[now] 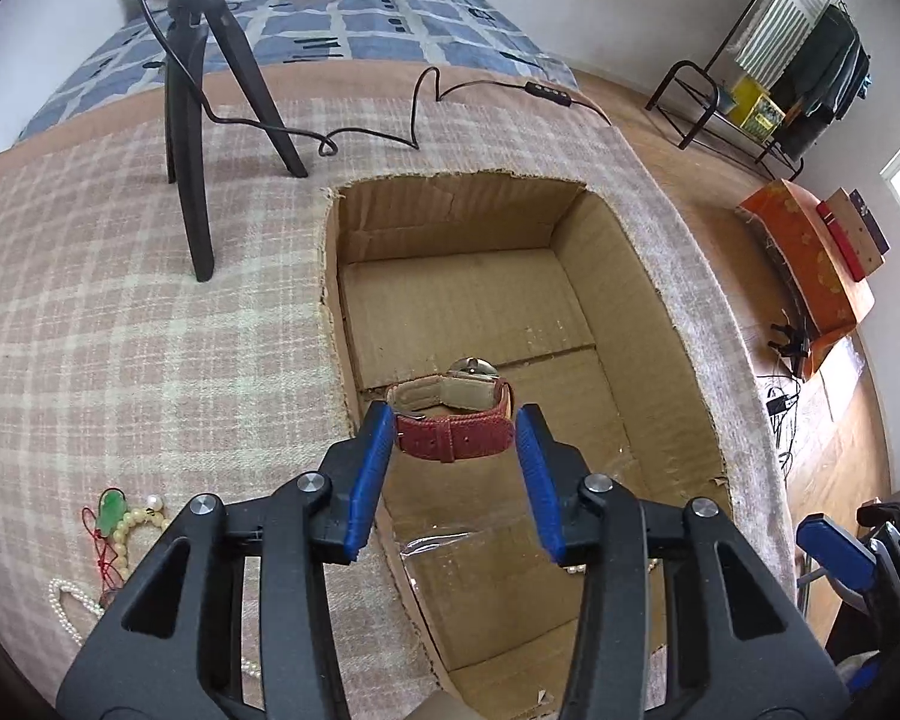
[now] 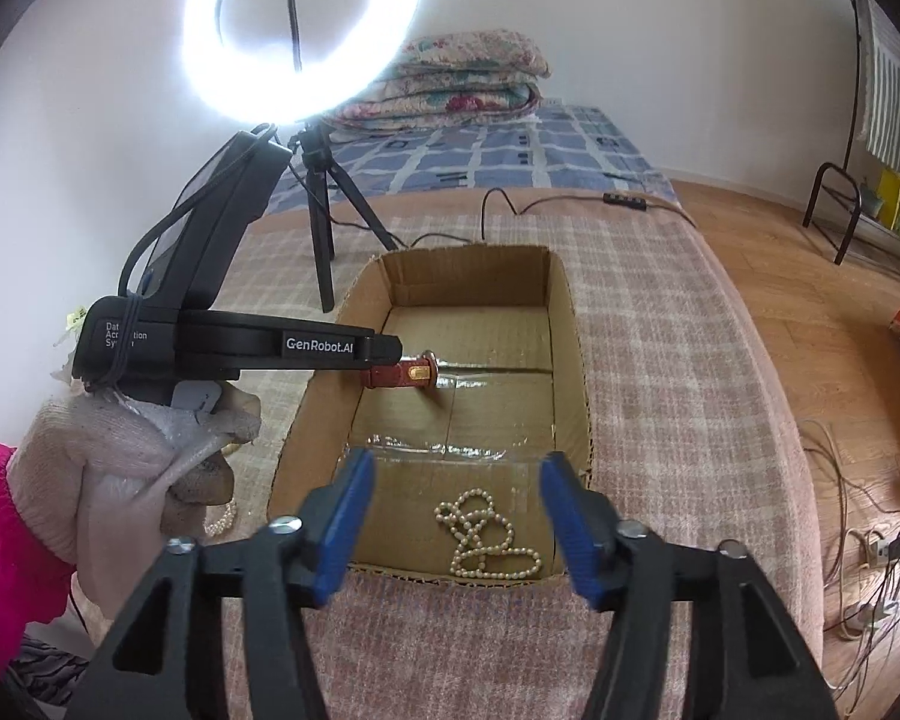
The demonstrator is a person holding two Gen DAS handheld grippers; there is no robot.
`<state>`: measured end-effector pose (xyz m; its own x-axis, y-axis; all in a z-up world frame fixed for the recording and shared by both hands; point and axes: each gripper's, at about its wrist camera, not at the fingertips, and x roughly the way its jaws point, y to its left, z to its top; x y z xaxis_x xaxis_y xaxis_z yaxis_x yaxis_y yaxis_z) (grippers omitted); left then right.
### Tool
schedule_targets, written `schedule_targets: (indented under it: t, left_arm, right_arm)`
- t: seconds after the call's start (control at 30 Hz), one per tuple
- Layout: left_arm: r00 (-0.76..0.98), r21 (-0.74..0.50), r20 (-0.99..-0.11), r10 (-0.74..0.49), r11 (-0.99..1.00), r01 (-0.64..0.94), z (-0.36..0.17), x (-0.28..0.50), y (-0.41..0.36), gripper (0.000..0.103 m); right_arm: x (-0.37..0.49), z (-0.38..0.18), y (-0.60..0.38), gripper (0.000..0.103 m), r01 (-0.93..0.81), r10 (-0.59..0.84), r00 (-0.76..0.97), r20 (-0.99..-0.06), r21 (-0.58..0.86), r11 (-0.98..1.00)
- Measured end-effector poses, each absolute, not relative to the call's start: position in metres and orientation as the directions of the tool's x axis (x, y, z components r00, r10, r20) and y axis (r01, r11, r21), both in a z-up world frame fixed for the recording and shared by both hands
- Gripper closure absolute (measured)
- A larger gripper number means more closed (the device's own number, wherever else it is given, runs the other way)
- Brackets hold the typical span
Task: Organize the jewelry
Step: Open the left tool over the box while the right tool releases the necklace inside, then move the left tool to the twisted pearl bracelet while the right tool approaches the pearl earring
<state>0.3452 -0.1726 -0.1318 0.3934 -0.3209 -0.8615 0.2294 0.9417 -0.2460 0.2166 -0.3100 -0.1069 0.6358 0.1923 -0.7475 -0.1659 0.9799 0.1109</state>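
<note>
My left hand-held gripper [image 1: 456,468] stands over the box [image 1: 648,312], jaws apart; the watch [image 1: 453,414] sits between the pads, the left pad [image 1: 372,468] touching or just beside the strap, the right pad clear of it, so I judge it released or nearly so. My right hand-held gripper [image 2: 456,516] hangs at the near end of the box, jaws wide apart and empty; the pearl necklace [image 2: 486,534] lies on the box floor just ahead of it. Done: watch and one necklace are in the box. Left: behind and to the left of my left hand-held gripper, on the worktop, a green pendant [image 1: 111,510] on red cord and more pearl strands [image 1: 72,606] remain outside. Readable writing: "GenRobot.AI" on the left unit; a second label there is partly hidden by cord.
</note>
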Motion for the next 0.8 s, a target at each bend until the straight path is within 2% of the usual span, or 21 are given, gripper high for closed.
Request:
schedule_targets:
  t: [0.07, 0.13, 0.37, 0.8]
  left_arm:
    - [0.401, -0.244, -0.858, -0.321, 0.942, 0.231, -0.127, 0.344, -0.168, 0.06]
    - [0.412, -0.248, -0.852, -0.324, 0.942, 0.226, -0.122, 0.342, -0.162, 0.06]
    - [0.471, -0.255, -0.82, -0.327, 0.944, 0.21, -0.09, 0.328, -0.118, 0.06]
    - [0.571, -0.244, -0.769, -0.287, 0.958, 0.153, -0.038, 0.276, 0.013, 0.06]
  right_arm:
    - [0.216, -0.105, -0.308, 0.037, -0.168, 0.189, 0.637, -0.747, 0.105, 0.98]
    - [0.214, -0.102, -0.305, 0.03, -0.166, 0.176, 0.645, -0.744, 0.088, 0.982]
    - [0.205, -0.091, -0.296, 0.027, -0.182, 0.182, 0.664, -0.725, 0.079, 0.98]
    - [0.185, -0.076, -0.255, 0.027, -0.272, 0.261, 0.672, -0.693, 0.097, 0.957]
